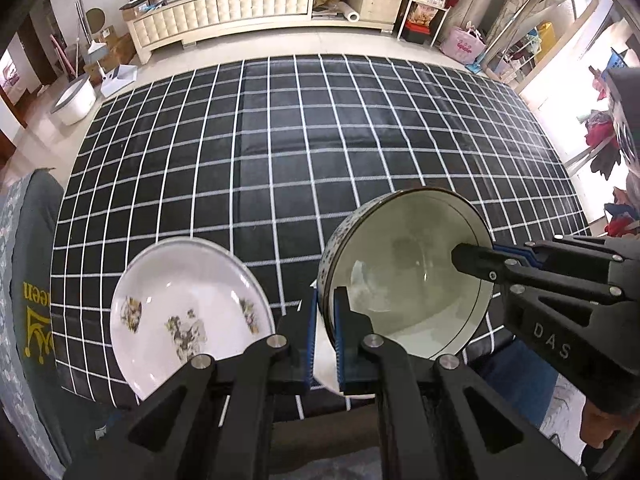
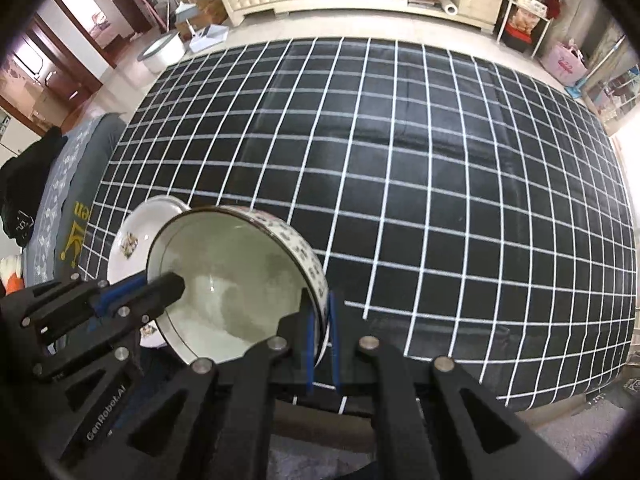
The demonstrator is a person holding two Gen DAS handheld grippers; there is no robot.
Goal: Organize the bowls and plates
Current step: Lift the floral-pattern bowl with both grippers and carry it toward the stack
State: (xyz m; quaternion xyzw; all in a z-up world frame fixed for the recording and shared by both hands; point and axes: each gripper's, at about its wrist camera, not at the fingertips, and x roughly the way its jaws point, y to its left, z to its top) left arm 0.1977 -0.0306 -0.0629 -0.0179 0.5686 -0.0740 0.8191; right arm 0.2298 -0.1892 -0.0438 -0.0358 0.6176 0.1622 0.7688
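A patterned bowl [image 1: 404, 268] with a pale inside is held tilted above the near edge of the black checked table [image 1: 280, 140]. My left gripper [image 1: 326, 328] is shut on its left rim. My right gripper [image 2: 322, 332] is shut on its opposite rim; its fingers show at the right of the left wrist view [image 1: 476, 260]. The bowl also shows in the right wrist view [image 2: 240, 280]. A white plate with flower prints [image 1: 188, 316] lies on the table to the left of the bowl, partly hidden behind it in the right wrist view [image 2: 132, 244].
The checked cloth [image 2: 440, 200] covers the table. A grey cushioned seat [image 1: 28, 280] stands at the table's left. A white cabinet [image 1: 260, 4], a white basin [image 1: 76, 98] and shelves [image 1: 428, 0] stand on the floor beyond.
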